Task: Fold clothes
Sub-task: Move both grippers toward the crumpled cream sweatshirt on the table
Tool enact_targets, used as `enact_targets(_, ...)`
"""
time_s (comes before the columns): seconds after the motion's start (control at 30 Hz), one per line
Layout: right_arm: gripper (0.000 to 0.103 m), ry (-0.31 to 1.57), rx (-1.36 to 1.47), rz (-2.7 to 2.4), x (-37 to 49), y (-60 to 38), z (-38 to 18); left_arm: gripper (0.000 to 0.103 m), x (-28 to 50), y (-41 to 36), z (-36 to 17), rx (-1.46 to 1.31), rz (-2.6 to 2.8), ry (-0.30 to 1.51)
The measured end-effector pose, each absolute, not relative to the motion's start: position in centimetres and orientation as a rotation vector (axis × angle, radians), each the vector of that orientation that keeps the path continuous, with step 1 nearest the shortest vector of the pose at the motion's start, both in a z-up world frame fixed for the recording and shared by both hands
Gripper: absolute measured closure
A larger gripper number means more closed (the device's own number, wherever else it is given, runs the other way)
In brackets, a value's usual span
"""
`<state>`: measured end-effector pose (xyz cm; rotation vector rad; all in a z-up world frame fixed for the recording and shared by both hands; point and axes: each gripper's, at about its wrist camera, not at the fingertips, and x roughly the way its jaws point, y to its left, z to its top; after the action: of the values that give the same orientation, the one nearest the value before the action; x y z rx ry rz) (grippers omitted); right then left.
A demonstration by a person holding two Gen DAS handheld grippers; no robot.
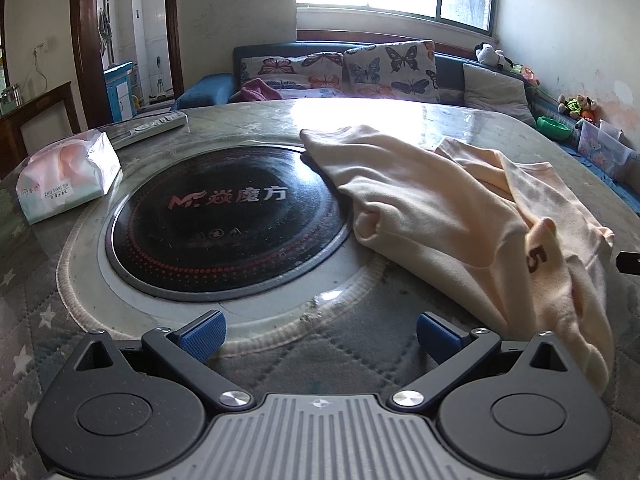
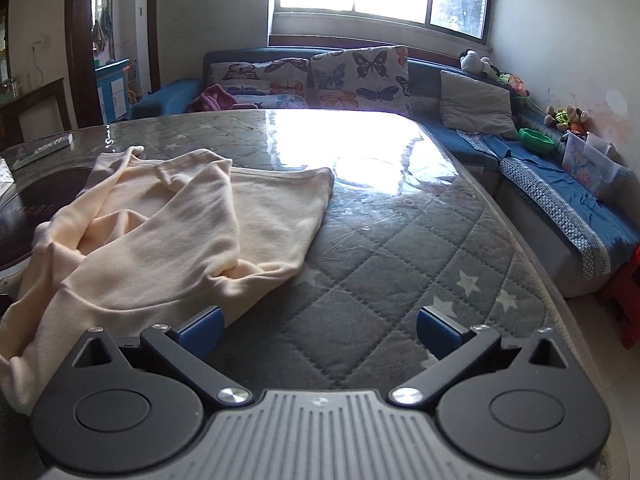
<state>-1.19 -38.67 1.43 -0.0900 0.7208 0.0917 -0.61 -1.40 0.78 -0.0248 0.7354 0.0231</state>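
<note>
Holding both grippers over the table (image 2: 400, 240), I keep each one spread wide with nothing between its fingers.

Left gripper (image 1: 320, 336): its blue pads (image 1: 202, 336) hover above the quilted table cover, apart from any cloth. Directly ahead of it lies the round black cooktop (image 1: 224, 216) set into the table. The cream garment (image 1: 440, 216) lies ahead and to the right of this gripper, crumpled, with one sleeve end reaching onto the rim of the cooktop. A dark numeral 5 (image 1: 534, 258) shows on a fold near its right side. A tissue pack (image 1: 66, 176) sits ahead to the left, with a remote control (image 1: 150, 128) just beyond it.

Right gripper (image 2: 318, 332): the garment (image 2: 160, 240) lies ahead and to the left, bunched and unfolded. Its near hem runs just beside the left pad (image 2: 202, 330); I cannot tell whether they touch. The right pad (image 2: 438, 330) hangs over bare quilted cover. A sofa (image 2: 560, 200) with butterfly cushions (image 2: 360, 76) stands beyond the table.
</note>
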Motion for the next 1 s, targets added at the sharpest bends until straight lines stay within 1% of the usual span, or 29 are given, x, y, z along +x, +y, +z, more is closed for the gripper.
enact_targets(0.43,0.0,0.723,-0.079,0.147,-3.9,-37.2,2.0,0.0,-1.9,-3.3,1.7,-0.014,0.008,0.752)
enact_targets(1.0,0.0,0.719,-0.075,0.174,-5.2,-36.4,2.3,0.0,-2.5,-5.1,2.5,0.015,0.007,0.771)
